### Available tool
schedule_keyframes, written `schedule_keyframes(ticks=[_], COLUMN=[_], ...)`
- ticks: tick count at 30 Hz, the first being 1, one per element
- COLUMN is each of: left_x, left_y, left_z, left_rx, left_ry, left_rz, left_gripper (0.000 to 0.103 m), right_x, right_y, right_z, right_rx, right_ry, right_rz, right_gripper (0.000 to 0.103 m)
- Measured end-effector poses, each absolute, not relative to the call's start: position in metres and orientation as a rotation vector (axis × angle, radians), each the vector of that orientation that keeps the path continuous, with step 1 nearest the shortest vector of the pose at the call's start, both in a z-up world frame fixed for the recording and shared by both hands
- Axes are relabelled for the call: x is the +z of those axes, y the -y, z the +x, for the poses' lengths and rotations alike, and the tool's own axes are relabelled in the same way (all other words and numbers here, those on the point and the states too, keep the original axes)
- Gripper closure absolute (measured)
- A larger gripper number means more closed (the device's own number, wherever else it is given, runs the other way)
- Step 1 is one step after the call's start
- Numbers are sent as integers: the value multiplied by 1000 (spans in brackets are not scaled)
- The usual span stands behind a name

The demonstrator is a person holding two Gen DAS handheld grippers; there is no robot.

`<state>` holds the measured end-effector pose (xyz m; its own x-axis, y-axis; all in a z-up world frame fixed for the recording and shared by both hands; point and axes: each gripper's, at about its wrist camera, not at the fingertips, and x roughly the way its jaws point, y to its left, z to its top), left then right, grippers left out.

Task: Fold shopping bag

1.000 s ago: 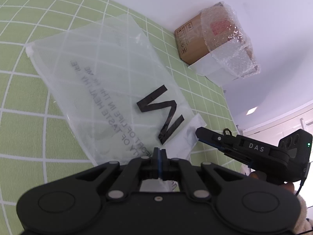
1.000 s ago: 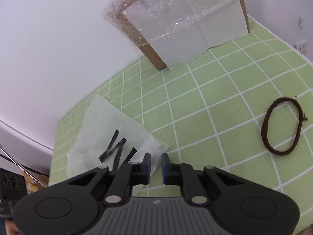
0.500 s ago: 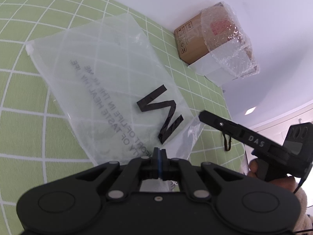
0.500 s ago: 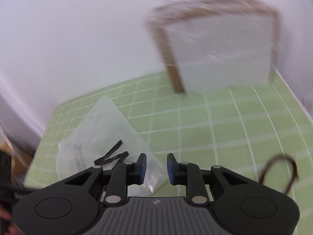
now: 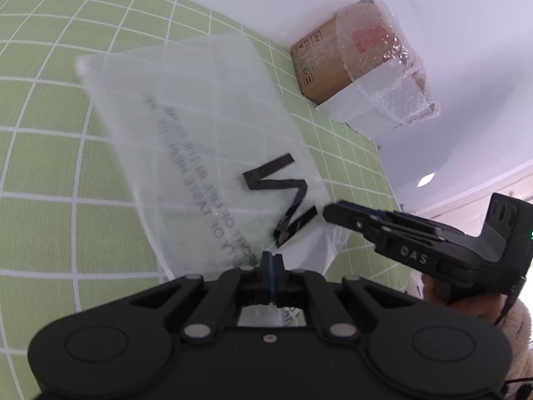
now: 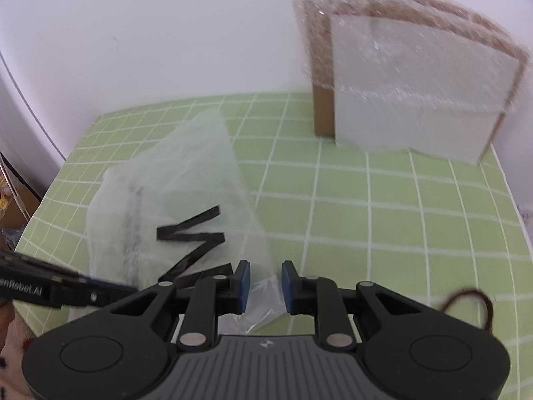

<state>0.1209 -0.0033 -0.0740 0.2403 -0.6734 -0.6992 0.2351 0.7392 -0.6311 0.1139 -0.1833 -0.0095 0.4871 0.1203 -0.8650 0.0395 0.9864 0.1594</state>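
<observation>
A translucent white shopping bag with a black zigzag letter and lines of print lies flat on the green checked mat. My left gripper is shut on the bag's near edge. In the right wrist view the bag spreads out to the left, and its crumpled near corner sits between the blue pads of my right gripper. Those jaws are closing, with a gap still showing and the pads off the plastic. The right gripper comes in from the right, tips by the black letter.
A cardboard box wrapped in bubble film stands against the white wall at the mat's far edge, also seen in the right wrist view. A brown cord loop lies on the mat at the right. A hand in a fleecy sleeve holds the right gripper.
The right gripper rolled, widened its jaws and moved over the bag's near right corner. The left gripper kept its hold and stayed put.
</observation>
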Motion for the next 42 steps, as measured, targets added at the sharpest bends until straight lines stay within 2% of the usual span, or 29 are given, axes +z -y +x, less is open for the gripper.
schedule_keyframes(ticks=[4, 7, 10, 21, 28, 34, 42], left_x=[-73, -74, -74, -73, -70, -68, -67], left_y=[5, 5, 5, 10, 13, 14, 15], left_z=[124, 127, 128, 132, 134, 135, 136], left_rx=[-668, -679, -684, -699, -700, -707, -718], left_ry=[-1186, -1196, -1205, -1223, -1229, -1237, -1244], left_rz=[-421, -416, -415, -374, -344, -319, -289], left_gripper=[101, 101, 101, 101, 101, 101, 101], right_x=[-7, -3, 6, -19, -28, -33, -36], right_y=[181, 179, 173, 136, 124, 122, 119], right_z=[95, 82, 64, 20, 12, 6, -2], right_rx=[37, 52, 104, 383, 545, 657, 688], right_ry=[-1101, -1042, -925, -841, -717, -623, -512], right_rz=[178, 147, -19, -882, -1242, -1439, -1546], right_gripper=[80, 78, 73, 72, 63, 57, 58])
